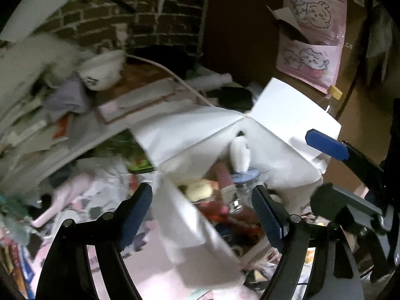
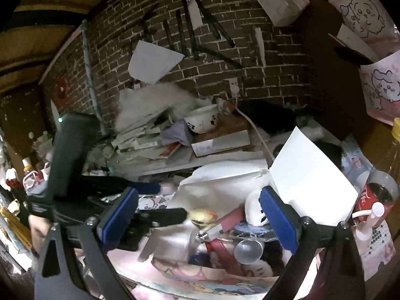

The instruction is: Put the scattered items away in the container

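Box (image 1: 190, 135) flaps up; left gripper (image 1: 203, 215) jaws apart above.

A cluttered home room: brick wall (image 2: 212, 57) at twelve o'clock, bowl (image 2: 202, 118), stacked papers (image 2: 140, 137), cartoon-print bags (image 1: 312, 42) at two o'clock.

The left gripper (image 1: 202, 215) hangs over an open white cardboard box (image 1: 287, 115), its blue-padded jaws spread wide with nothing between the pads. Inside lie a small white plush toy (image 1: 240, 155), a clear glass jar (image 1: 241, 190) and a pink tube (image 1: 223, 177). The right gripper's blue finger (image 1: 327, 145) pokes in beside the box flap.
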